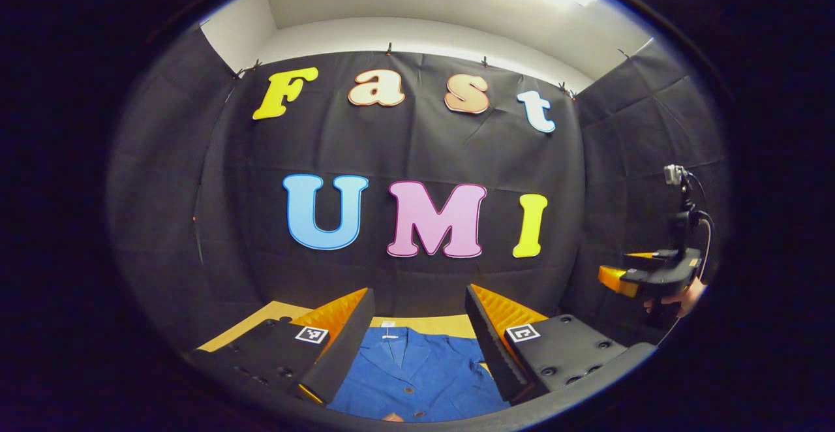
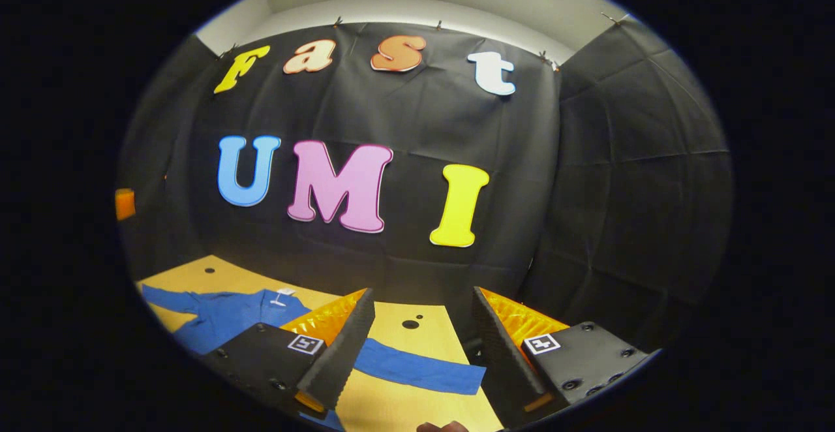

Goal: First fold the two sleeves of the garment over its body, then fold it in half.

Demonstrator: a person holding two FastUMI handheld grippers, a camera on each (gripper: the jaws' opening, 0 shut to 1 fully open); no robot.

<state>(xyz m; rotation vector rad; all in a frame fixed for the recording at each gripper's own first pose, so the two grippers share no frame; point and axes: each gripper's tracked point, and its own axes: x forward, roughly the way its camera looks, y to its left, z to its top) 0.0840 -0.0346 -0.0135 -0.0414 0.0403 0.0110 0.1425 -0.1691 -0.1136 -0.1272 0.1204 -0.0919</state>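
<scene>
Both grippers, left (image 1: 417, 340) and right (image 2: 417, 347), hover with fingers spread above the blue garment (image 1: 417, 373) lying flat on the table (image 2: 417, 412).

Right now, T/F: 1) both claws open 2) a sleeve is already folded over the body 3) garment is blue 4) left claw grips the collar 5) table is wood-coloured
1) True: the left claw and the right claw both stand open, nothing between their fingers.
2) False: the sleeve lies stretched out flat on the table, away from the body.
3) True: the garment is blue, with dark buttons.
4) False: the left claw hangs above the garment, gripping nothing.
5) True: the table is a light wood colour.
</scene>
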